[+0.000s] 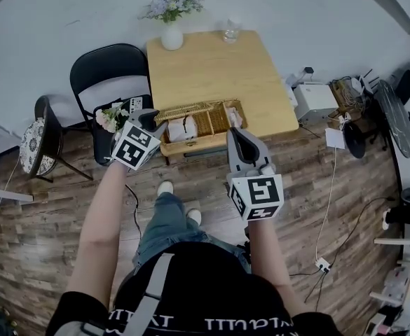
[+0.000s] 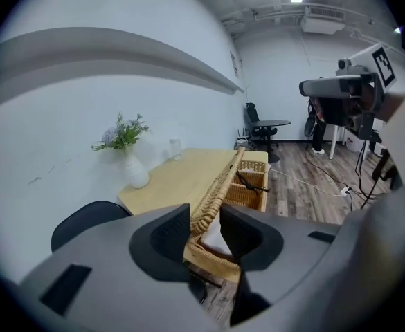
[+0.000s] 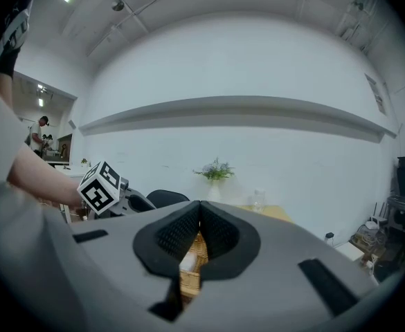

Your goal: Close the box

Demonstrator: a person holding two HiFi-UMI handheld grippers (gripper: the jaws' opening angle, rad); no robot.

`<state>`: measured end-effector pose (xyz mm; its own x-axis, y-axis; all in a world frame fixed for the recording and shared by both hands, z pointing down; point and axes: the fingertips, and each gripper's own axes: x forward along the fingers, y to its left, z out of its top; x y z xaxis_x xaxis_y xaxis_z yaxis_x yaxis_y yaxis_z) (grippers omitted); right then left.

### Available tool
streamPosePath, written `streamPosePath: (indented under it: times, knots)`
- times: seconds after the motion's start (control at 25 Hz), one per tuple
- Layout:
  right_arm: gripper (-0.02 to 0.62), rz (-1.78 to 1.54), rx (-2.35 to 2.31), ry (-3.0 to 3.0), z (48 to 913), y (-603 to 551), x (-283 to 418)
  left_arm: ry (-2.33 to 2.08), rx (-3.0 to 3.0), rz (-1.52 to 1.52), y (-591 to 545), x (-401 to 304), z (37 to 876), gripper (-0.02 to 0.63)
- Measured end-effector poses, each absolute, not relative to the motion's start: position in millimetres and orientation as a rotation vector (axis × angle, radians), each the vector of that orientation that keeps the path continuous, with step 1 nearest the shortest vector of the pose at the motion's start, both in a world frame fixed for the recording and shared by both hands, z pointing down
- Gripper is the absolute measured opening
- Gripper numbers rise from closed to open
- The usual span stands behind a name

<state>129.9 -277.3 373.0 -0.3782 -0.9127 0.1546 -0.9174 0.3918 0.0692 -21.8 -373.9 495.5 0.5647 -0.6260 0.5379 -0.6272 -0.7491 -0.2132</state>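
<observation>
My left gripper [image 2: 205, 228] pinches the raised wicker lid [image 2: 223, 178] of the box [image 1: 199, 145] on the table [image 1: 212, 68]; my right gripper's [image 3: 199, 218] 2 jaws meet, empty.

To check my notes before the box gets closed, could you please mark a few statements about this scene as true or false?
1. The lid of the wicker box stands raised, so the box is open. True.
2. The left gripper is clamped on the lid's edge. True.
3. The right gripper has its jaws wide apart. False: they are together, with nothing between them.
4. The white vase stands inside the box. False: it stands on the table, at its far edge.
</observation>
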Motion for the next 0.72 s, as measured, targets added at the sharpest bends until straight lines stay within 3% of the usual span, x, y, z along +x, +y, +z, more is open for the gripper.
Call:
streamPosePath:
  times: [0.72]
  knots:
    - [0.015,0.158,1.721,-2.432,398,-262,144,-0.787,2.753,1.406,-331,-10,565,0.163]
